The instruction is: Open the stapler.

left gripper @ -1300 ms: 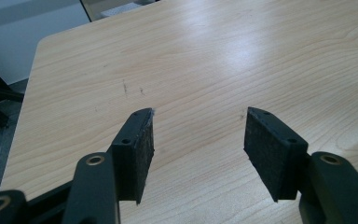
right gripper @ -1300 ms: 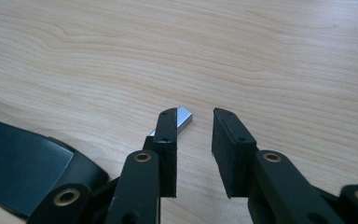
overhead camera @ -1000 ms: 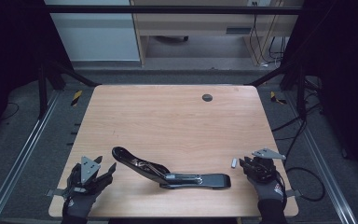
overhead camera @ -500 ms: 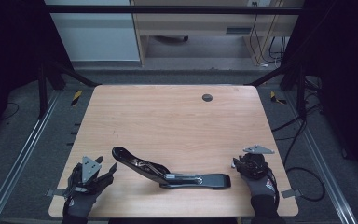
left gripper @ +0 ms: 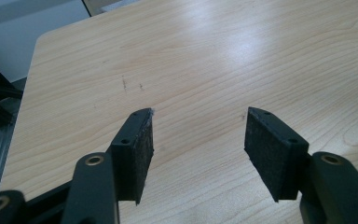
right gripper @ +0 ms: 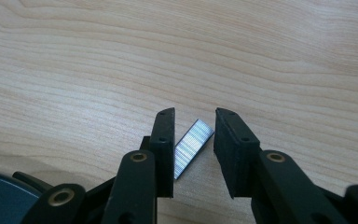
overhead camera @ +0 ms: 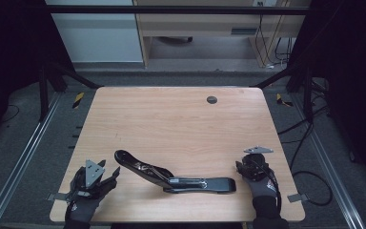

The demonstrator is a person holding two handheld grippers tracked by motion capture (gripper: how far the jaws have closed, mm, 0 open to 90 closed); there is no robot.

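A black stapler, swung open flat, lies near the front edge of the wooden table. Just right of its end is my right gripper, low over the table. A short silver strip of staples lies slanted on the wood between its jaws, close against the left pad and clear of the right one. These jaws have just been opening, and my right gripper stands open. At the front left, my left gripper is open, with bare wood between the jaws in the left gripper view.
A small dark round hole sits in the table near its far edge. A dark rounded part of the stapler shows at the lower left of the right gripper view. Metal rails and cables run along both sides of the table.
My right gripper has shifted left toward the stapler's end. The left gripper and the stapler have stayed where they were.
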